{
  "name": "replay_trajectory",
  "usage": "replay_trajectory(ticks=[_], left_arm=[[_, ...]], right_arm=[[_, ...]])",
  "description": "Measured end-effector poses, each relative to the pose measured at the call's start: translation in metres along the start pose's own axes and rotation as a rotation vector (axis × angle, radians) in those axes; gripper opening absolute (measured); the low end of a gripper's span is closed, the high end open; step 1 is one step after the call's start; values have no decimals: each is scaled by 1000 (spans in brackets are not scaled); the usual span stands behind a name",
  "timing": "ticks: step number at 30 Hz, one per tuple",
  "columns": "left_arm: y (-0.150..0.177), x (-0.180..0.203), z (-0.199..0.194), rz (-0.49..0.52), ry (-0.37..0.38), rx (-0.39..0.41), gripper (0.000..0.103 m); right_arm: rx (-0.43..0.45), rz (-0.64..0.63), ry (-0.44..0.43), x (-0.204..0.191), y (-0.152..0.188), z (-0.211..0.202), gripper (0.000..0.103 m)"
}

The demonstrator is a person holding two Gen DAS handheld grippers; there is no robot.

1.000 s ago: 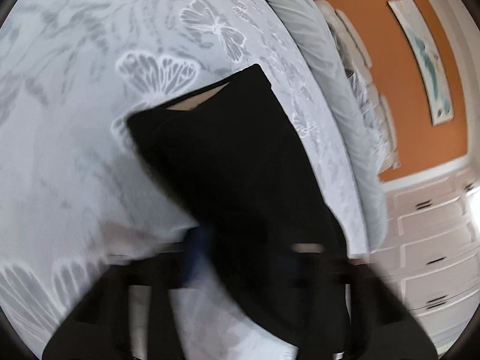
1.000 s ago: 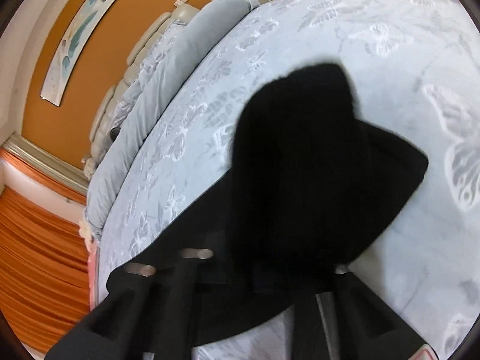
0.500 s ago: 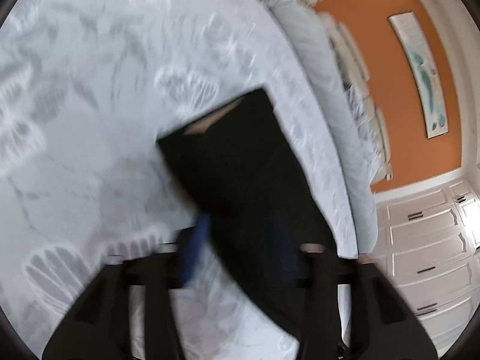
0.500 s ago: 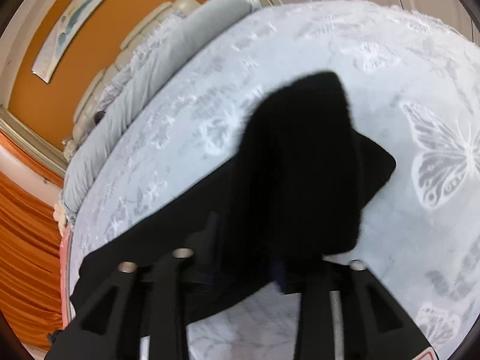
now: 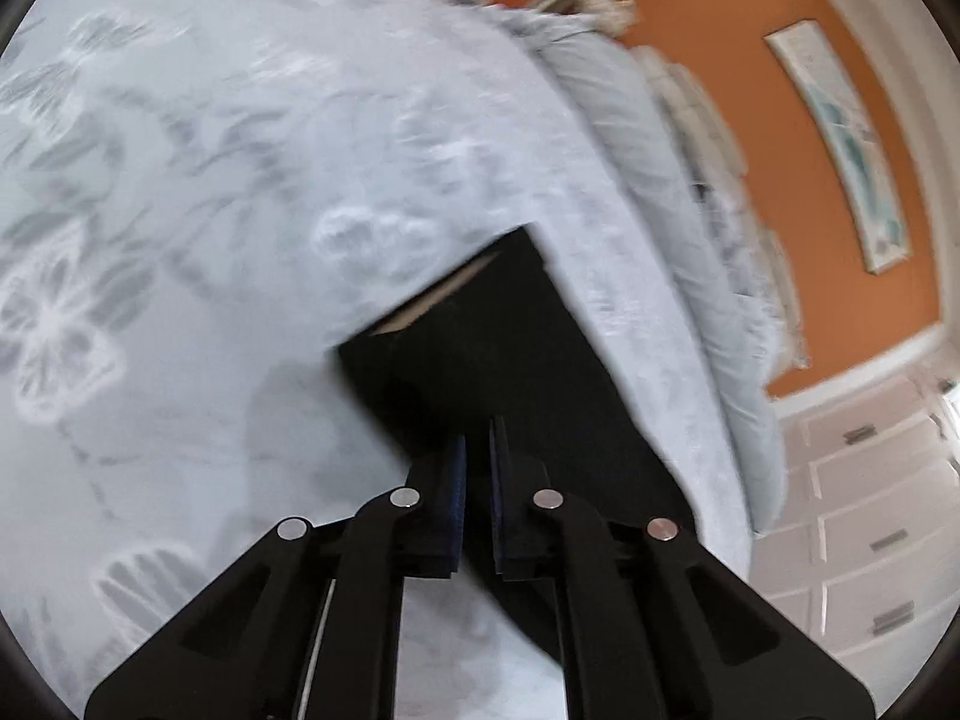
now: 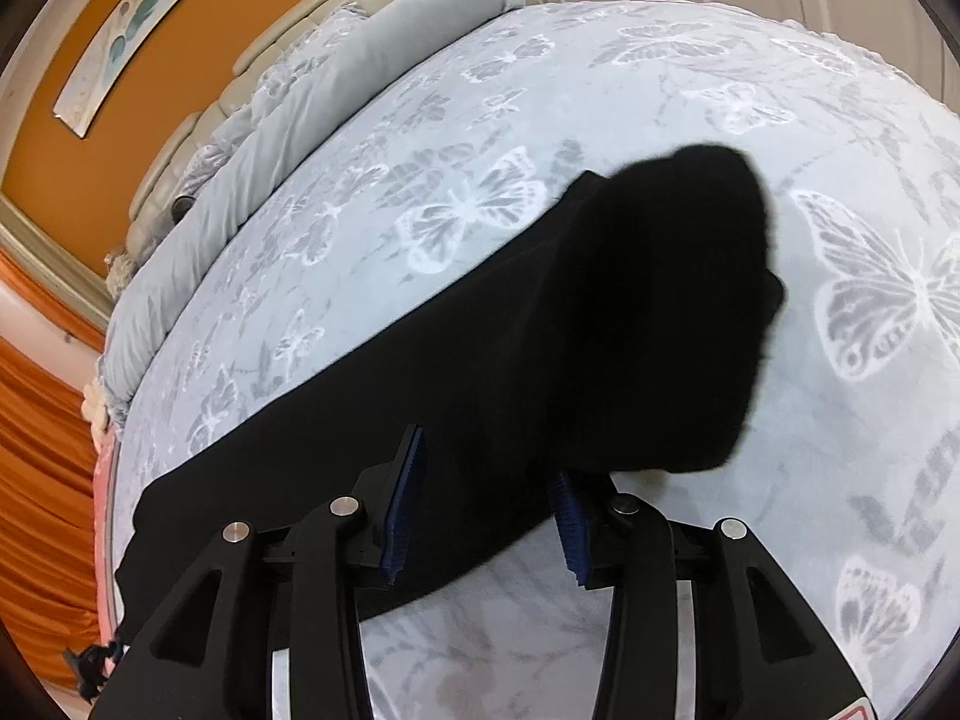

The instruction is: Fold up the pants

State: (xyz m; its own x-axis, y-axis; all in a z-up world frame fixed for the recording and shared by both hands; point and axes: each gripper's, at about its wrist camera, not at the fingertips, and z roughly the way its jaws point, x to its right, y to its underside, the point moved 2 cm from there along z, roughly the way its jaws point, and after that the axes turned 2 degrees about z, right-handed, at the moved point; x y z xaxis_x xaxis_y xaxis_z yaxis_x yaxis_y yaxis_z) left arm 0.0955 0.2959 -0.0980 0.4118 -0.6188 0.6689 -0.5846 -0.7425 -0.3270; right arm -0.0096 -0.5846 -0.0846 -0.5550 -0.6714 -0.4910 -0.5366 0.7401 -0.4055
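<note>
Butterfly-print bedspread (image 6: 690, 90) carries black pants (image 6: 480, 372). Left gripper (image 5: 477, 456) is nearly closed, apparently pinching fabric; right gripper (image 6: 489, 468) is wide apart. Thin grip may slip, spoiling the fold.

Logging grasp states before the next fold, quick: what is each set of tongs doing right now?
Left tongs: nearly shut, narrow gap; whether they pinch the black pants cannot be told.
Right tongs: open, holding nothing, over the pants.

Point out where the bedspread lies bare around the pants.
In the right wrist view, bare butterfly bedspread lies right of the folded black pants, and between them and the grey bolster. In the left wrist view, left of the pants is bare. Around both grippers, fabric crowds.
</note>
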Motion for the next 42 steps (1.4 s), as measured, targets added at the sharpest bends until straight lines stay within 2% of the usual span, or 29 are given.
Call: replay_trajectory(ticks=[2, 3, 5, 8, 12, 13, 14, 15, 17, 18, 19, 20, 23, 24, 26, 27, 28, 30, 31, 32, 33, 36, 37, 38, 39, 40, 42], left_arm=[[2, -13, 10, -37, -26, -45, 6], [4, -17, 10, -54, -13, -55, 6], [2, -11, 7, -22, -6, -41, 6], [5, 4, 7, 46, -40, -20, 6], [4, 1, 14, 51, -73, -31, 6], [4, 0, 14, 48, -74, -33, 6], [4, -2, 15, 45, -78, -35, 6], [4, -3, 16, 43, -80, -36, 6], [4, -3, 16, 54, -88, -32, 6], [4, -2, 16, 65, -95, -29, 6], [4, -1, 16, 70, -101, -27, 6], [4, -1, 17, 72, -104, -27, 6], [3, -2, 19, 69, -106, -32, 6], [3, -3, 19, 70, -107, -32, 6], [3, -4, 19, 68, -102, -34, 6], [3, -5, 19, 67, -101, -35, 6], [3, -6, 20, 63, -99, -36, 6], [3, -7, 21, 62, -100, -38, 7], [3, -6, 22, 69, -102, -36, 7], [3, -6, 21, 78, -104, -33, 7], [4, -5, 20, 83, -105, -29, 7], [4, -5, 20, 86, -108, -30, 7], [4, -6, 20, 82, -109, -33, 7], [5, -7, 20, 79, -112, -36, 8], [5, -8, 20, 73, -117, -35, 8], [5, -8, 19, 71, -116, -35, 8], [5, -8, 16, 73, -119, -31, 8]], right_arm=[[-1, 18, 1, 9, 0, -2, 40], [2, 30, -3, 14, 0, -4, 40], [6, 56, -30, 21, -1, -6, 40], [11, 60, -53, 23, -5, 0, 47], [49, 96, -78, 19, -22, 6, 56], [66, 113, -102, 18, -29, 6, 42], [86, 113, -136, 15, -35, 3, 16], [113, 89, -189, 7, -43, -6, 10], [214, 14, -290, -12, -52, -38, 9], [251, -42, -300, -19, -54, -53, 9], [268, -74, -273, -17, -54, -57, 9], [244, -54, -226, -2, -52, -47, 9], [19, 117, -118, 57, -35, 17, 9], [22, 111, -147, 64, -29, 22, 10], [24, 87, -139, 57, -33, 14, 24], [55, 85, -134, 51, -34, 7, 41], [87, 82, -132, 47, -34, 2, 53], [90, 80, -108, 43, -32, 7, 50], [82, 80, -105, 43, -33, 10, 18], [90, 83, -109, 41, -35, 11, 11], [111, 82, -125, 37, -39, 6, 11], [231, 13, -250, 18, -59, -30, 11], [252, -15, -254, 15, -62, -34, 24], [237, -8, -175, 25, -63, -24, 37], [204, 47, -91, 43, -61, -11, 55], [177, 129, 7, 66, -55, 0, 40], [197, 198, 61, 92, -50, -6, 38]])
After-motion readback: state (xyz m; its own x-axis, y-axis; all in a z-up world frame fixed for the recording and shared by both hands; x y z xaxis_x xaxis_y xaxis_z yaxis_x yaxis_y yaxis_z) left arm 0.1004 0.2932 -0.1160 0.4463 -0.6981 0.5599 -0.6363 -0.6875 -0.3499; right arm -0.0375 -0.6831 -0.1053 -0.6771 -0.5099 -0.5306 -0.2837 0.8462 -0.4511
